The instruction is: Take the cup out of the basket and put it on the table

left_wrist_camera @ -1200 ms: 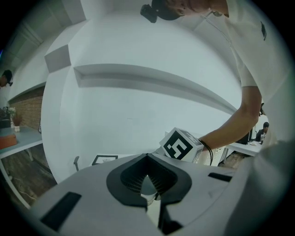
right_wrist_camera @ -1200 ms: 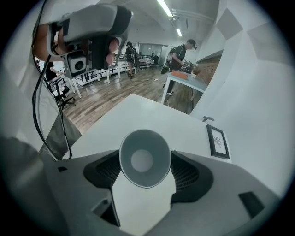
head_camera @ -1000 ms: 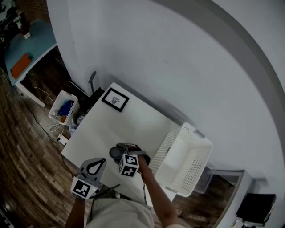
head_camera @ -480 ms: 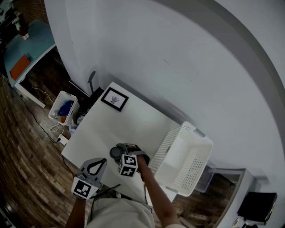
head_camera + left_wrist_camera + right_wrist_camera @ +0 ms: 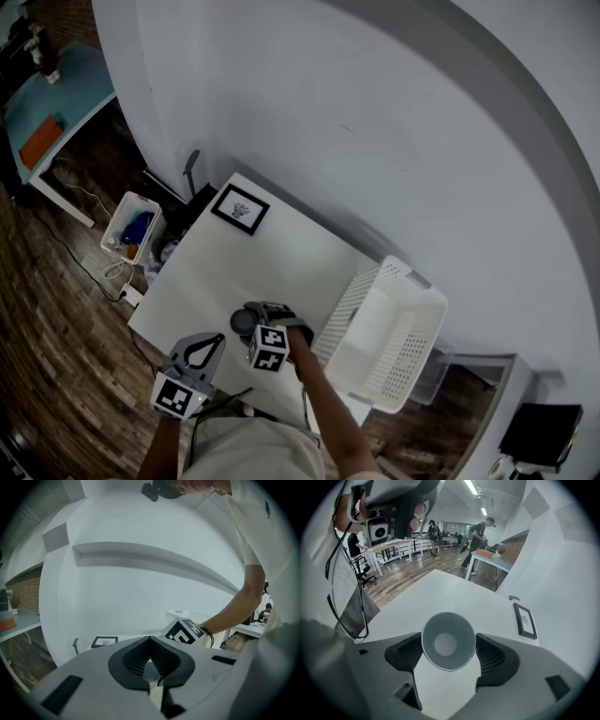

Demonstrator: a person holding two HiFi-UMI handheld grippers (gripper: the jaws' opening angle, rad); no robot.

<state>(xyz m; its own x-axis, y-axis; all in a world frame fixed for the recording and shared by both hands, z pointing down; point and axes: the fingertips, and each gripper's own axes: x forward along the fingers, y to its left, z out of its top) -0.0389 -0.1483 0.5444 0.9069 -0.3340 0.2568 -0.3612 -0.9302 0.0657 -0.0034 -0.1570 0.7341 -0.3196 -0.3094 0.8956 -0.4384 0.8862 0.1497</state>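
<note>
**Grey cup [image 5: 446, 641] upright on the white bench [image 5: 234, 267], outside the basket [image 5: 408, 347]**

Gripped across the rim by the pads of the right claw [image 5: 449, 648], with the base seemingly down on the bench and well apart from the basket. Judged light, thin-walled, easily dented or tipped; best taken with a mild squeeze low on the wall rather than at the flared lip. Note the left claw [image 5: 149, 640], closed on nothing near the bench edge. Consult the right gripper view for the cup's open mouth, pale floor and pad contact; consult the head view for the basket's place and the picture frame [image 5: 241, 208] at the far corner.
</note>
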